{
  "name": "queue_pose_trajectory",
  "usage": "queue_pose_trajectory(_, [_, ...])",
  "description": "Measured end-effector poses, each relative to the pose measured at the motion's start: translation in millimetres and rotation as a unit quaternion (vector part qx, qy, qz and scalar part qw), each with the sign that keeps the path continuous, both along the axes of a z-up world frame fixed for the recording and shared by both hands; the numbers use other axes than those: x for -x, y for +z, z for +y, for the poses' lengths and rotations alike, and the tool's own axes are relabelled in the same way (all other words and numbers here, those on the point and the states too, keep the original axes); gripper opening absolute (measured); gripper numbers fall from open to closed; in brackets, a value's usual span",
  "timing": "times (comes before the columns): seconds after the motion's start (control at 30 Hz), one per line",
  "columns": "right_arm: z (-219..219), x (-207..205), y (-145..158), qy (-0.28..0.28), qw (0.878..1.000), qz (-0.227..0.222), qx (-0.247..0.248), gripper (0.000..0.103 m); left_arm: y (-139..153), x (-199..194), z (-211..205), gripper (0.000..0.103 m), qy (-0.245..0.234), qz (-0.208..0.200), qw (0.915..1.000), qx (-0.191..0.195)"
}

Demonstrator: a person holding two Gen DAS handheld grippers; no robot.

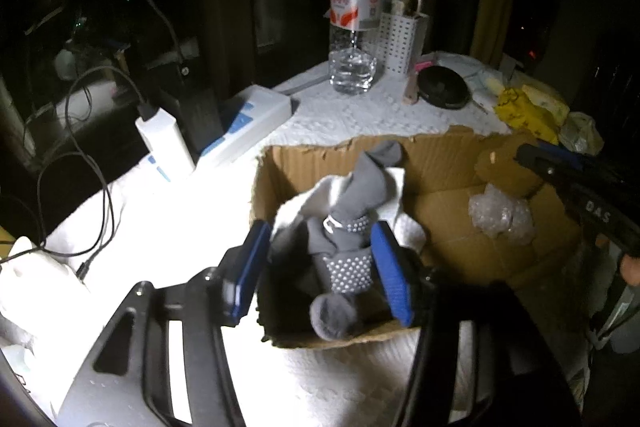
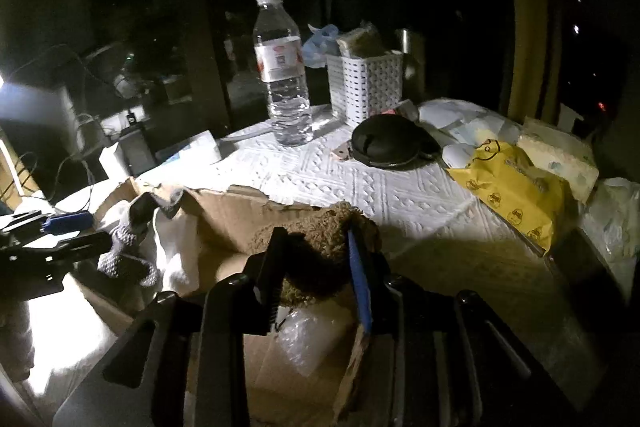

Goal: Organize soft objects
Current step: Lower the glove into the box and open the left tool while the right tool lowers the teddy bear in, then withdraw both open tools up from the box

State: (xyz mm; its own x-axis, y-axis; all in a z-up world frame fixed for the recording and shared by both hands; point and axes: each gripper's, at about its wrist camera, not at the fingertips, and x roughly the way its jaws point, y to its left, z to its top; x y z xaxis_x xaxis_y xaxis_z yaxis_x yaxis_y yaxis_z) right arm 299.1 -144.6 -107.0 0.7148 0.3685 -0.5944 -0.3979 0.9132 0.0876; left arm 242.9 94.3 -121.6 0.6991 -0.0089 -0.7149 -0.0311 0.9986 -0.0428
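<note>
Grey sock (image 1: 347,251): lies in the cardboard box (image 1: 452,163) on a white cloth (image 1: 296,211).
Left gripper (image 1: 326,267): fingers spread either side of the sock, not pressing.
Right gripper (image 2: 316,267): clamped on brown fuzzy fabric (image 2: 316,227) over the box's edge.
Bubble wrap (image 1: 500,215): on the box floor.

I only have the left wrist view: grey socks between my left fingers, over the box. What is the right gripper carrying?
Observer: The right gripper is clamped on a tan fuzzy cloth.
Operator: Is it over the box?
Observer: Yes, at the cardboard box far rim, with bubble wrap directly below it.
Operator: Anything beyond that rim?
Observer: A yellow bag lies on the white table cover, apart from the box.
</note>
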Motion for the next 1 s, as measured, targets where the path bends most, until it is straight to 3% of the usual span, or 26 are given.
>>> queue_pose_trajectory(0.17, [0.4,4.3,0.5,-0.006,1.0,0.003,0.003,0.046,4.3,5.0,-1.3,0.057,0.0,-0.007,1.0,-0.002])
queue_pose_trajectory(0.27, [-1.2,10.1,3.2,-0.007,1.0,-0.002,0.005,0.053,7.8,8.9,-3.6,0.065,-0.001,-0.014,0.9999,-0.002])
queue_pose_trajectory(0.6, [-14.5,48.6,13.8,-0.001,1.0,-0.019,0.015,0.054,20.5,24.7,-29.4,0.072,-0.023,-0.037,0.9991,0.003])
queue_pose_trajectory(0.7, [-20.3,63.7,19.8,0.002,1.0,-0.024,0.01,0.054,25.6,30.3,-39.3,0.08,-0.038,-0.042,0.9984,0.006])
queue_pose_trajectory(1.0, [-31.6,112.8,39.0,0.024,0.999,-0.039,0.004,0.059,30.8,71.1,-63.1,0.081,-0.059,-0.037,0.9975,0.007])
